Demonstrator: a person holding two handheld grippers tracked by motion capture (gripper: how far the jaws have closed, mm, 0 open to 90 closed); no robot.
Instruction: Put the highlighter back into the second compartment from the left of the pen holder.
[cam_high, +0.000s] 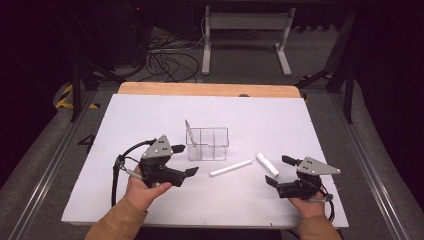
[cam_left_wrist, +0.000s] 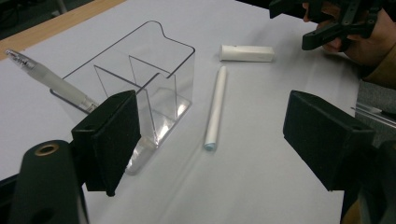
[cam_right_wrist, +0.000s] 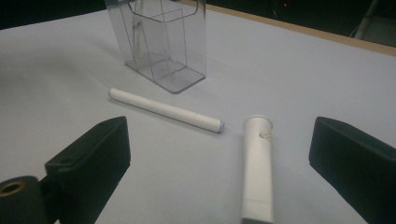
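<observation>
A clear plastic organizer (cam_high: 207, 143) with several compartments stands mid-table, and a clear pen (cam_high: 190, 132) leans in its left end. To its right lie a long white pen barrel (cam_high: 230, 168) and a short white cap (cam_high: 267, 164). My left gripper (cam_high: 184, 160) is open just left of the barrel, jaws pointing right with nothing between them. In the left gripper view, the barrel (cam_left_wrist: 215, 107) lies ahead between the jaws and the organizer (cam_left_wrist: 140, 79) is at left. My right gripper (cam_high: 278, 170) is open beside the cap, and the cap (cam_right_wrist: 257, 168) lies between its jaws, untouched.
The white mat (cam_high: 150, 115) covers a wooden table (cam_high: 210, 89). Cables and a white table frame (cam_high: 245, 30) stand on the floor behind. The person's right hand and its gripper (cam_left_wrist: 322, 18) appear in the left gripper view beyond the cap (cam_left_wrist: 246, 53).
</observation>
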